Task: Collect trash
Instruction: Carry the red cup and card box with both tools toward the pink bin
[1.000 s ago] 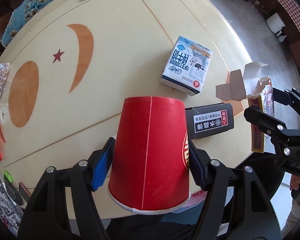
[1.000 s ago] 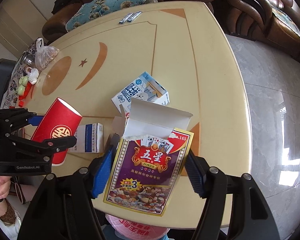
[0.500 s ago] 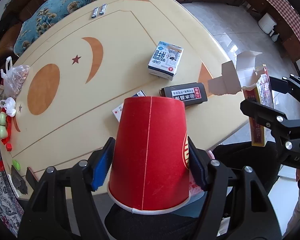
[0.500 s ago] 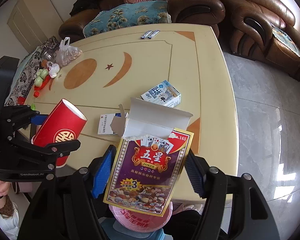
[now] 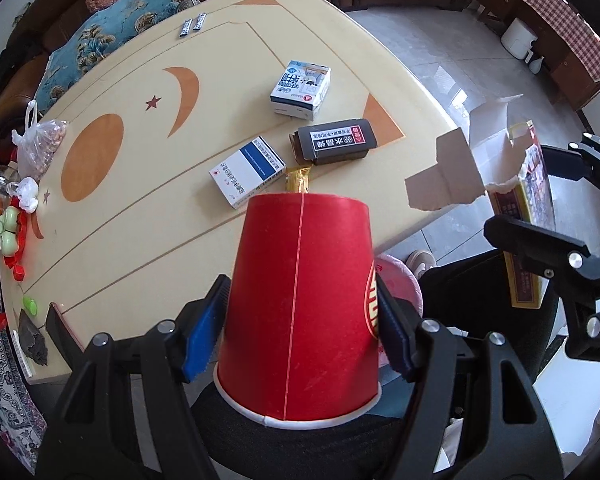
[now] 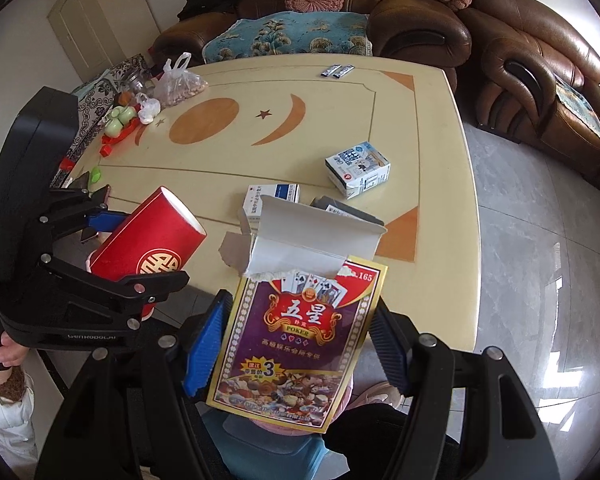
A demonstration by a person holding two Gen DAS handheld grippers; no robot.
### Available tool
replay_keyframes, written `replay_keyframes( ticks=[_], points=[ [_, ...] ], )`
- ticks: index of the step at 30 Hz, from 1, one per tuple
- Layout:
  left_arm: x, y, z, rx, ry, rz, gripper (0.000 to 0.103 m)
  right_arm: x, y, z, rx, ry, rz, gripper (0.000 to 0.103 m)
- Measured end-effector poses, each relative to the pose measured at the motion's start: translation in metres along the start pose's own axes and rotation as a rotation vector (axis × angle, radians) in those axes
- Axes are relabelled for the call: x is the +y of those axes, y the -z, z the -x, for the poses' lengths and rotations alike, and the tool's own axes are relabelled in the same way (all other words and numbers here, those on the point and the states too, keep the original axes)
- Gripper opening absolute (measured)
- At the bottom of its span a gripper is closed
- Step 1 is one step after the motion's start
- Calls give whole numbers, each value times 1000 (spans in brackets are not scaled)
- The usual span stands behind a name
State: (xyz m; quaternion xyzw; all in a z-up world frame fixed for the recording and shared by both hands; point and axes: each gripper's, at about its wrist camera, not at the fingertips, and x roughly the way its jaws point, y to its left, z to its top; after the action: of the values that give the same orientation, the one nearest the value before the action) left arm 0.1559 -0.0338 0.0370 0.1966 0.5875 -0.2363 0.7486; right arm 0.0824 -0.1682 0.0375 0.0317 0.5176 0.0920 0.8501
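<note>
Off the tabletop (image 6: 440,160) edge, my right jaws (image 6: 296,344) clamp the card box (image 6: 300,344) and my left jaws (image 5: 296,336) clamp the red cup (image 5: 300,312). I judge both should stay gripped until over the pink bin (image 5: 400,276) below, releasing low.

The red cup (image 5: 300,312) looks like matt paper with a white rolled rim. The poker box (image 6: 300,340) is glossy printed card, its flap torn rough. The surface (image 5: 228,80) is smooth, lacquered cream. The sofa (image 6: 520,48) is shiny brown leather.
</note>
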Motion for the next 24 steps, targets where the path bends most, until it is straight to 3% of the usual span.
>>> replay_keyframes(
  ticks=[13, 24],
  points=[
    [-28, 62, -36, 22, 85, -23, 67, 27, 72, -4, 14, 45, 104, 66],
    [-46, 95, -82, 38, 138, -24, 67, 32, 112, -46, 84, 34, 113, 66]
  ],
)
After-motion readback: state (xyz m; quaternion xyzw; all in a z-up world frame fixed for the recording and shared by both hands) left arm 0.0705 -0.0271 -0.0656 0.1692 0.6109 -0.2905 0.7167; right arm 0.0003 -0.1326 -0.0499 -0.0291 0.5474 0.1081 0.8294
